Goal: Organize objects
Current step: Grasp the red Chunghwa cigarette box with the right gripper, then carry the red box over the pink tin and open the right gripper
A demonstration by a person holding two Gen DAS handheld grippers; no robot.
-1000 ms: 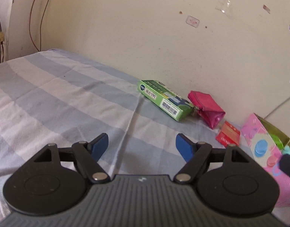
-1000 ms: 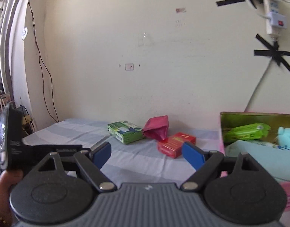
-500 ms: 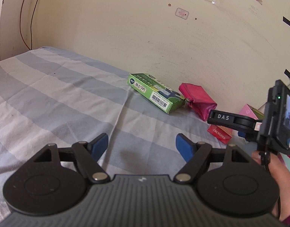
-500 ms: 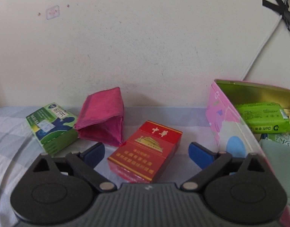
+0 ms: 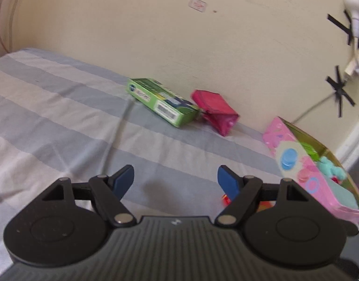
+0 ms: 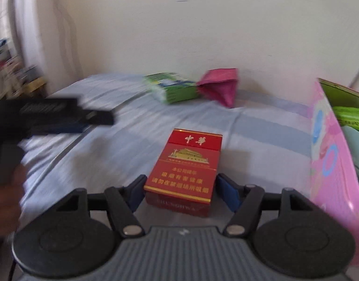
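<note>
The right gripper (image 6: 179, 190), jaws just closing, brackets a red cigarette pack (image 6: 187, 166) at lower centre; grasp unclear. The left gripper (image 5: 176, 181) hangs released over the striped bed (image 5: 62, 107).

Bedsheet (image 5: 62, 107): blue-grey and white stripes. Cigarette pack (image 6: 186, 164): red, gold print. Carton (image 5: 160, 101) near the wall-side edge: green, white and blue. Pouch (image 5: 217, 110) beside it: magenta. Storage box (image 6: 329, 164): pink, blue circles, green lining.

Red rectangular cardboard cigarette pack (image 6: 184, 171), gold lettering, closed, face up: between the right gripper (image 6: 180, 190) fingers, near end.
Green rectangular carton (image 6: 172, 87), flat: far ahead, slightly left.
Magenta fabric pouch (image 6: 220, 86): just right of carton, touching.
</note>
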